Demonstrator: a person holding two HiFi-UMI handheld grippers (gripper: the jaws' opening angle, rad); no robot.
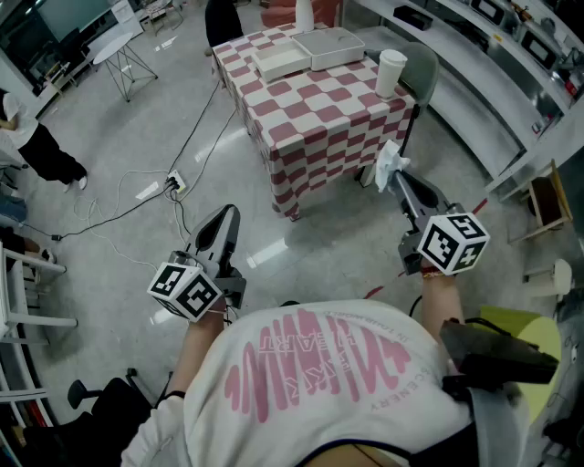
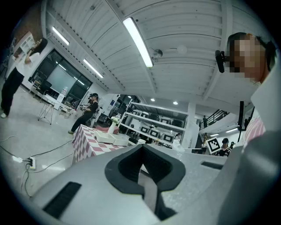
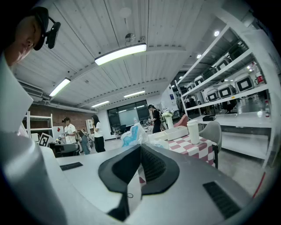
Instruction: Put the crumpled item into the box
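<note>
My right gripper (image 1: 395, 180) is shut on the crumpled item (image 1: 390, 162), a white and blue wad sticking out past the jaw tips, in the air just short of the near right corner of the table. In the right gripper view the crumpled item (image 3: 134, 135) sits right above the closed tips of that gripper (image 3: 139, 147). The open white box (image 1: 308, 51) lies at the far side of the red-and-white checkered table (image 1: 310, 119), and the box (image 3: 176, 132) also shows ahead in the right gripper view. My left gripper (image 1: 225, 217) hangs lower left over the floor, shut and empty (image 2: 142, 147).
A white paper cup (image 1: 391, 71) stands on the table's right corner, with a grey chair (image 1: 427, 66) behind it. A vase (image 1: 304, 13) stands beyond the box. Cables and a power strip (image 1: 173, 185) lie on the floor to the left. Shelving (image 1: 511, 91) runs along the right. A person (image 1: 36, 146) stands far left.
</note>
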